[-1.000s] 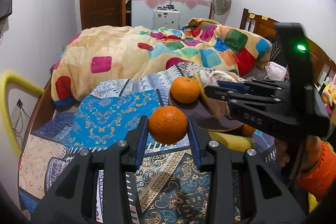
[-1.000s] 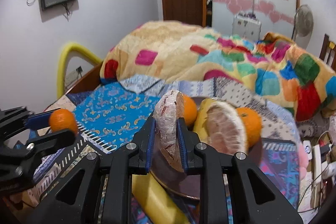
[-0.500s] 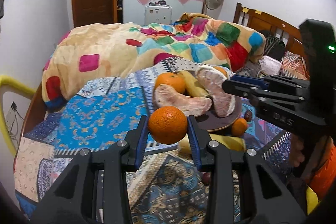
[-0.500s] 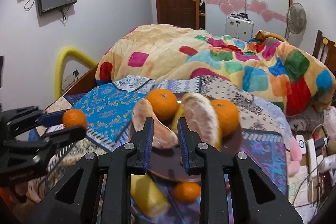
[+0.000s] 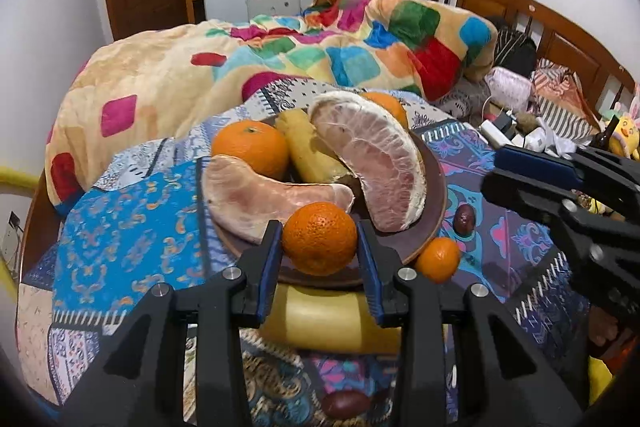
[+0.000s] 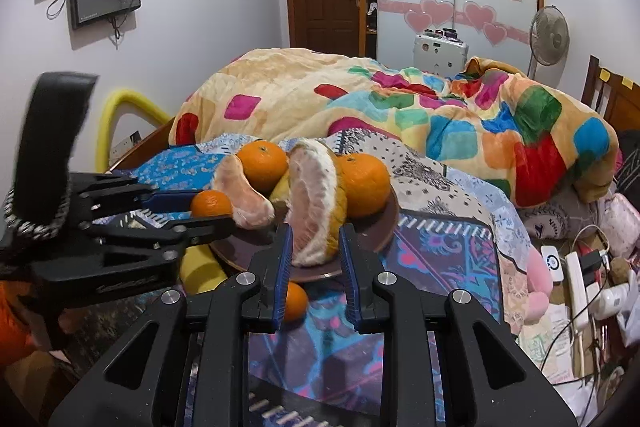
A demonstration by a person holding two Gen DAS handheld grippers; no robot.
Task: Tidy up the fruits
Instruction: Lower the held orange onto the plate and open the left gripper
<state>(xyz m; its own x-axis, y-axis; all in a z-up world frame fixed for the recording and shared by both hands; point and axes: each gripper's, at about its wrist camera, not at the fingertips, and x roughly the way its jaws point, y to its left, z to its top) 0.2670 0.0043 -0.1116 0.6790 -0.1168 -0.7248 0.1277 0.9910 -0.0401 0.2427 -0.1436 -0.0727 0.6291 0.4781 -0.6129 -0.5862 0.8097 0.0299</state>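
My left gripper [image 5: 320,251] is shut on a small orange [image 5: 319,238] and holds it over the near rim of a brown plate [image 5: 434,203]. The plate holds two pomelo segments [image 5: 376,155], two oranges [image 5: 250,147] and a banana [image 5: 310,153]. My right gripper [image 6: 314,255] is open and empty, its fingers astride the near end of the large pomelo segment [image 6: 314,195] on the plate [image 6: 386,227], apart from it. The left gripper with its orange [image 6: 211,203] shows at the left of the right wrist view.
A loose small orange [image 5: 437,259], a yellow banana-like fruit [image 5: 328,319] and two dark dates [image 5: 464,217] lie on the patterned cloth beside the plate. A colourful blanket [image 5: 280,67] is heaped behind. Chargers and cables [image 6: 580,267] lie at the right.
The right gripper let go of the smaller pomelo segment onto the plate, opened and drew back. The left gripper carried its orange forward to the plate's near rim.
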